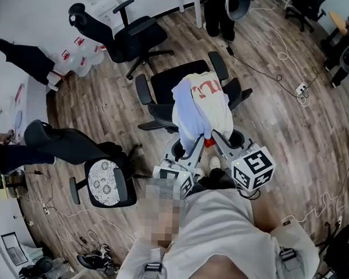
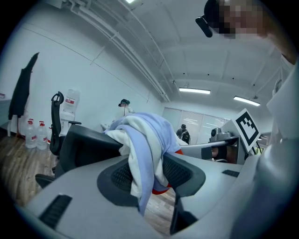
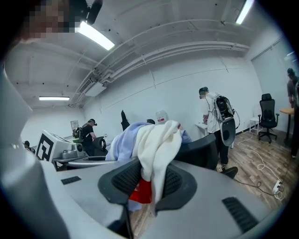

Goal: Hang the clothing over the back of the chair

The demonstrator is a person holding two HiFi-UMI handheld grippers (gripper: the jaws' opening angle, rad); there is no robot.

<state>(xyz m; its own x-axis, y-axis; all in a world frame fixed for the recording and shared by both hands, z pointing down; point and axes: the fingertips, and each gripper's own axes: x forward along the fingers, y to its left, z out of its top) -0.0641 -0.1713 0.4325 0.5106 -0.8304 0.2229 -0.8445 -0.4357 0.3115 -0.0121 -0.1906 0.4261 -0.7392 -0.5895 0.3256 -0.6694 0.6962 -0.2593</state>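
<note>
Draped over the backrest of the black swivel office chair (image 1: 175,80): white and pale-lavender clothing with red print (image 1: 201,105), bunched at the top, folds trailing down the rear side. Left gripper (image 2: 147,175) with jaws parted, a hanging strip of the cloth between the pads, not pinched. Right gripper (image 3: 147,183) likewise slack, jaws apart around a white fold and a red patch. Both just behind the chair back, above the wood-plank floor (image 1: 267,110).
</note>
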